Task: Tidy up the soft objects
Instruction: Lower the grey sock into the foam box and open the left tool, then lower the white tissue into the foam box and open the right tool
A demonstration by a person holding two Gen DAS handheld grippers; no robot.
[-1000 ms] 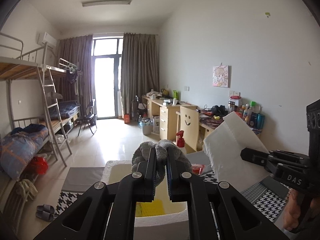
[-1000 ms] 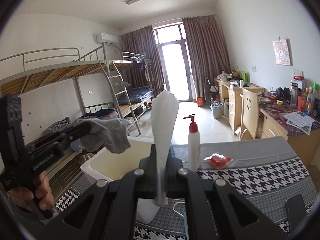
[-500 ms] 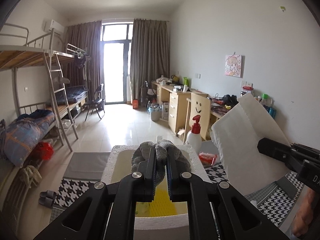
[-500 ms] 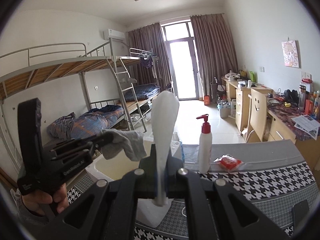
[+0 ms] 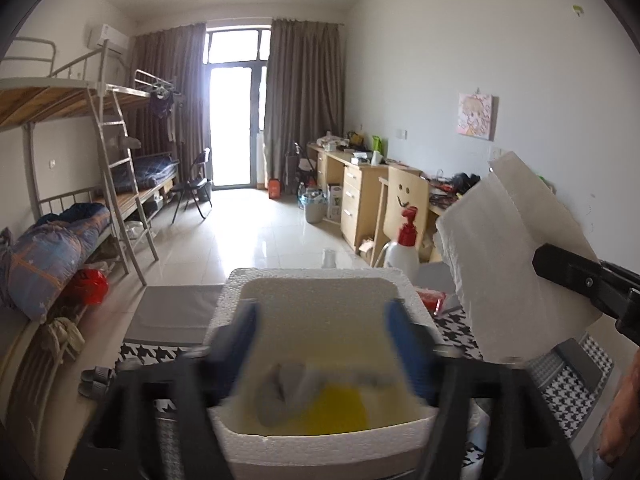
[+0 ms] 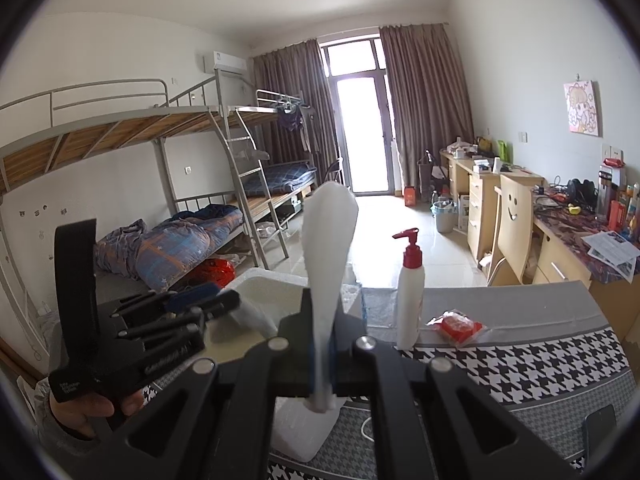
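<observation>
One grey sock (image 5: 280,392) below spread left gripper (image 5: 320,332)

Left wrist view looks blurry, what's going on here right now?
The left gripper is open over the white foam box, and a grey cloth, motion-blurred, is inside the box beside something yellow. The right gripper is shut on the foam lid, held upright and clear of the box's opening. A pump bottle and a red packet sit on the houndstooth-covered table.
</observation>
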